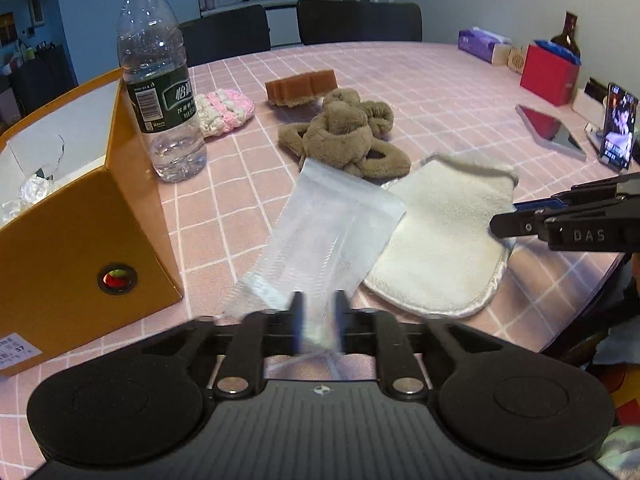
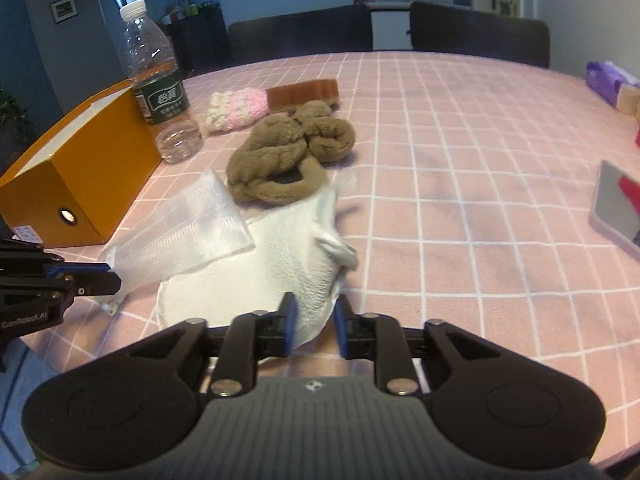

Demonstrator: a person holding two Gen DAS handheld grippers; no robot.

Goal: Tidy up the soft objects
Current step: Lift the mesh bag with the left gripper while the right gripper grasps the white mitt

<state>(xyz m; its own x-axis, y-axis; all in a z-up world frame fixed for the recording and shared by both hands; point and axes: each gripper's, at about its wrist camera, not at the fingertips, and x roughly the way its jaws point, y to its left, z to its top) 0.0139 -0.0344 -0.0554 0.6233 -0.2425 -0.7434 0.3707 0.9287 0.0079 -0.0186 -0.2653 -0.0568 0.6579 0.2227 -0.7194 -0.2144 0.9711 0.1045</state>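
Observation:
A see-through mesh pouch (image 1: 328, 232) (image 2: 188, 228) lies slanted over a cream fleece mitt (image 1: 440, 240) (image 2: 288, 256) on the pink checked tablecloth. My left gripper (image 1: 318, 320) (image 2: 118, 280) is open, the pouch's near end in the gap between its fingers. My right gripper (image 2: 316, 322) (image 1: 496, 226) is open too, straddling the mitt's near edge. Behind them lie a knotted brown plush piece (image 1: 340, 136) (image 2: 280, 160), a pink and white crochet piece (image 1: 224, 110) (image 2: 236, 110) and a brown sponge (image 1: 302, 86) (image 2: 302, 94).
An open orange box (image 1: 80, 232) (image 2: 80, 168) stands at the left with a water bottle (image 1: 160, 80) (image 2: 160, 92) beside it. At the right are a mirror (image 1: 548, 128), a propped phone (image 1: 618, 126), a red box (image 1: 548, 74) and a tissue pack (image 1: 480, 42). Two dark chairs (image 1: 360, 22) stand behind the table.

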